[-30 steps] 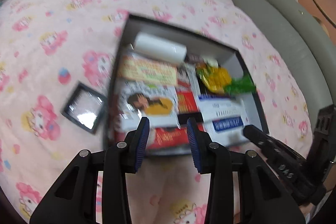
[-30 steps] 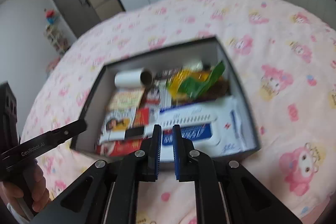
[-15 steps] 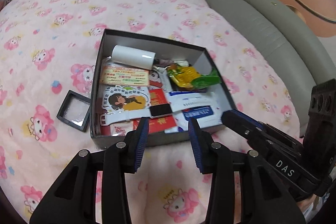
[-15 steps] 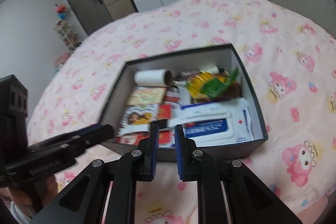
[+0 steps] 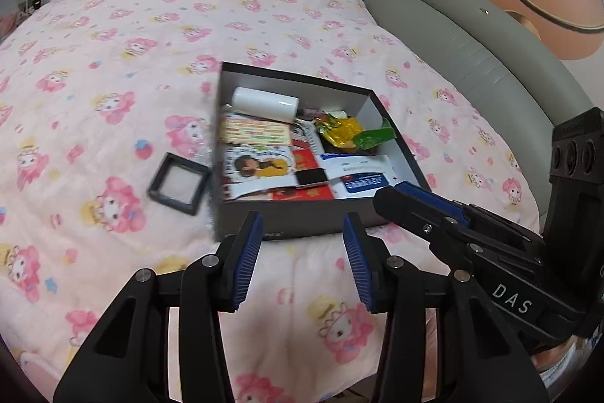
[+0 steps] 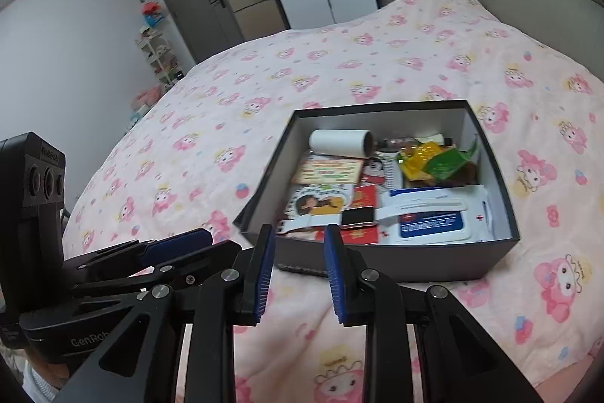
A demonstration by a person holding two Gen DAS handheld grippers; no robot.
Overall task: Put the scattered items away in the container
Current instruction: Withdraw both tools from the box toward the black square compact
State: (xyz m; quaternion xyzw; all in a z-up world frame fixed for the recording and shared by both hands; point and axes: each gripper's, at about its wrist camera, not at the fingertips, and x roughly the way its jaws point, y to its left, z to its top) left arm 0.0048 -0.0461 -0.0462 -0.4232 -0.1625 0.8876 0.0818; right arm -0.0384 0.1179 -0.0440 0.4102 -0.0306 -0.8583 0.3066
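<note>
Hovering empty grippers (image 5: 301, 253) before filled box (image 5: 302, 220)

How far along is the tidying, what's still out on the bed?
Mostly done: the white roll, wipes pack and snack wrappers lie in the dark box. Nothing is in hand; the left gripper and right gripper have just been opening, both empty. Left: the small square case beside the box.

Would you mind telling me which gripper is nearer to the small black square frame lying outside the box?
Left. The left gripper sits just right of the small black square frame; the right gripper is farther right, past the box corner.
</note>
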